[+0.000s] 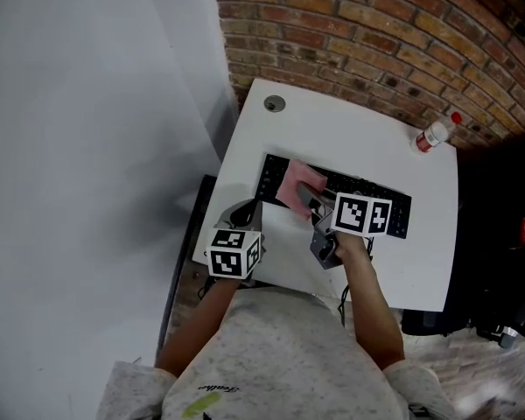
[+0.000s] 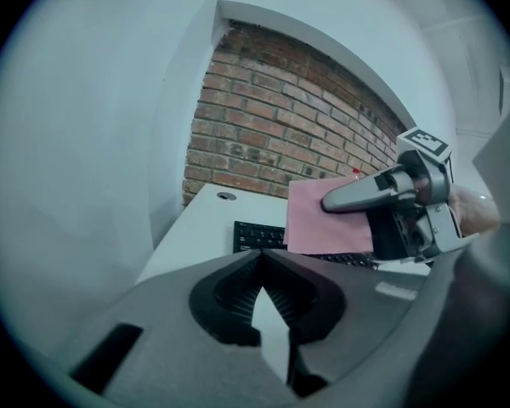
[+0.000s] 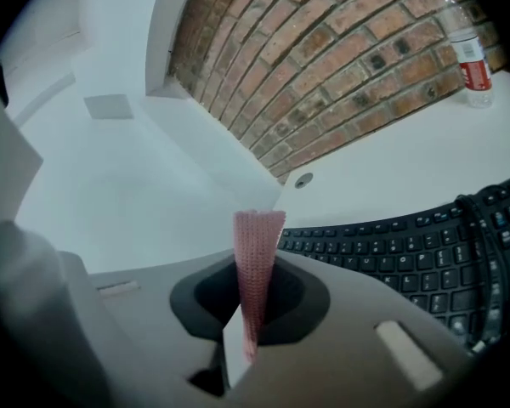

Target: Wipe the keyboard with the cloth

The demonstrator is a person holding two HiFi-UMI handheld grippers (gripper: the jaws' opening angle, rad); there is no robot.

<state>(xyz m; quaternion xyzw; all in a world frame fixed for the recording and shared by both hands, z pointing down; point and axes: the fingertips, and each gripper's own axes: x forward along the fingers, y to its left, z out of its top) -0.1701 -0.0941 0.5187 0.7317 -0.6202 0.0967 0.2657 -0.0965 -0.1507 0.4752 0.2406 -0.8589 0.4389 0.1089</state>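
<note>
Cloth (image 1: 296, 185), pink and knitted, is pinched between the closed jaws of the right hand-held gripper (image 1: 313, 201) and hangs over the left end of the black keyboard (image 1: 401, 213). Whether it is pressing on the keys cannot be told. In the right gripper view the fabric stands as a narrow strip clamped between the jaws, and the key rows run off to its right. The left hand-held gripper (image 1: 250, 206) hovers just off the keyboard's near-left corner, its jaws shut together with nothing between them. From this, wiping appears to be under way at the left end. The middle and right end of the keyboard lie uncovered and probably remain to be passed over, though no view shows which keys are already clean. A plastic bottle (image 1: 435, 133) stands well beyond the keyboard's far-right corner.
</note>
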